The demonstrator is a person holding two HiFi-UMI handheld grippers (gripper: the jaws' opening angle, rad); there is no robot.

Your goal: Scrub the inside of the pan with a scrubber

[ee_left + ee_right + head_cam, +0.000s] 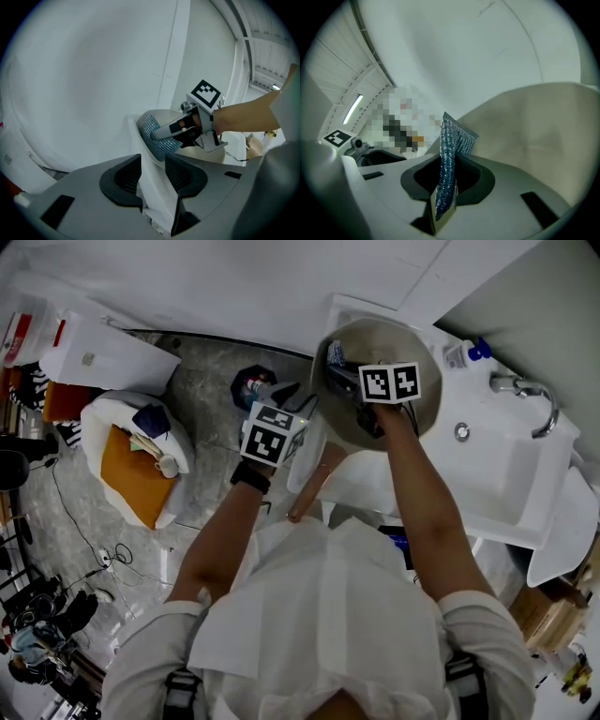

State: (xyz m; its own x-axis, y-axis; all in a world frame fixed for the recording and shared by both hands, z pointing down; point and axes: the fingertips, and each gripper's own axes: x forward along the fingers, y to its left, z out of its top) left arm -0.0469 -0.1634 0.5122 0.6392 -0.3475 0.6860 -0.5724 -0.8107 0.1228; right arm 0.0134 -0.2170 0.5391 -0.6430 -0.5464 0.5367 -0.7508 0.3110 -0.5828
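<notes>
Holds pan point(394, 343) tilted over sink point(506, 474), left hand-held gripper point(152, 176) clamped on its near edge. Pinches blue scrubber point(454, 136) in right hand-held gripper point(445, 180), inside the pan by its wall. To scrub well: brace pan firmly, press scrubber flat, sweep overlapping strokes from wall to base, avoid folding the mesh.

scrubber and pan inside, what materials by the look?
scrubber: woven mesh cloth, blue with silvery glints, probably metallic-thread synthetic; visible knit grid, folded top. pan inside: matte cream, smooth, likely ceramic or enamel coating; base metal not visible.
</notes>
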